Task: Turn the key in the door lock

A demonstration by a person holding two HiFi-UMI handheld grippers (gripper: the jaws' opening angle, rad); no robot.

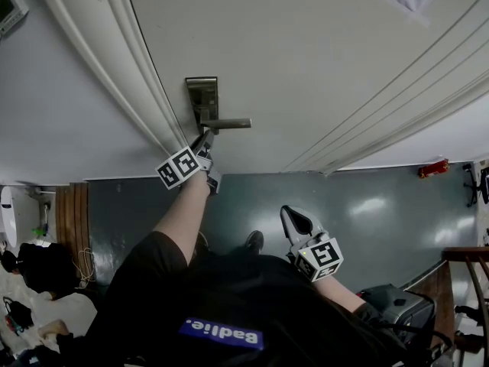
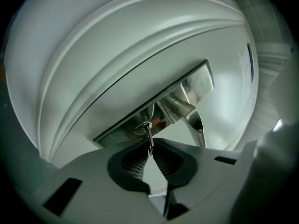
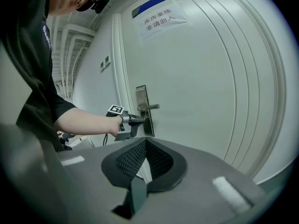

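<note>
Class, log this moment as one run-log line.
stage: gripping key | left tongs: shut on key in door lock | right tongs: shut, empty, back from door

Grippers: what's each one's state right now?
Left gripper: jaws shut on the key.
Right gripper: jaws shut, holding nothing.

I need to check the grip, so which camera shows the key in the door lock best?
The left gripper view: the key sits close up between the left gripper's jaws. The head view hides it behind that gripper; in the right gripper view it is too small to make out.
</note>
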